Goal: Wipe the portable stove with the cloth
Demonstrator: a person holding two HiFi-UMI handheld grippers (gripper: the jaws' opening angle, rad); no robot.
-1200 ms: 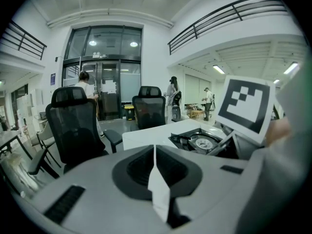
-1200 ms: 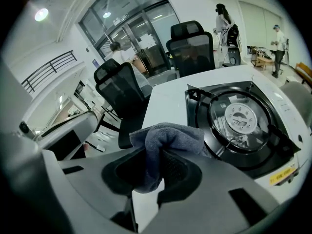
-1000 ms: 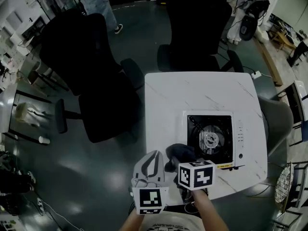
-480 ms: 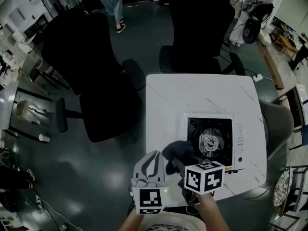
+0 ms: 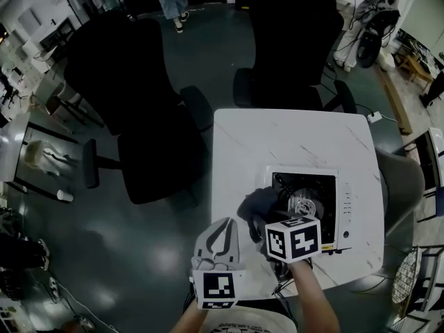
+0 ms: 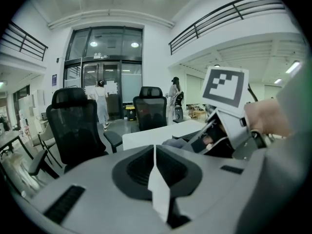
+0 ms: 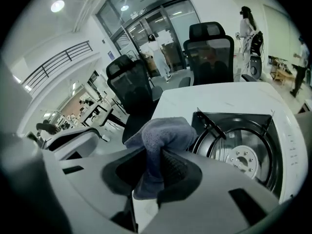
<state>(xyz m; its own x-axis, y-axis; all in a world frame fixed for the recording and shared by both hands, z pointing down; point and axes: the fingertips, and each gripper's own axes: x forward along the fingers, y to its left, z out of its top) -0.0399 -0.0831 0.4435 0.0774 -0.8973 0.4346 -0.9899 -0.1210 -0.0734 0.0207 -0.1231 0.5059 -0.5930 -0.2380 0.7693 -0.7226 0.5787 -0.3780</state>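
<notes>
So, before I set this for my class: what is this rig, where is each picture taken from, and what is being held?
There is no robot here. A person holds a two-fingered tool, called a gripper, in each hand. One picture comes from a camera on the person's head, looking down. The other two come from cameras riding on the grippers, each looking along its own fingers. On the white table sits a portable stove, with black office chairs nearby. The right gripper is shut on a grey cloth, held at the stove's left side. The left gripper is shut with nothing in it, beside the right one. The marked cubes are parts of the grippers.
</notes>
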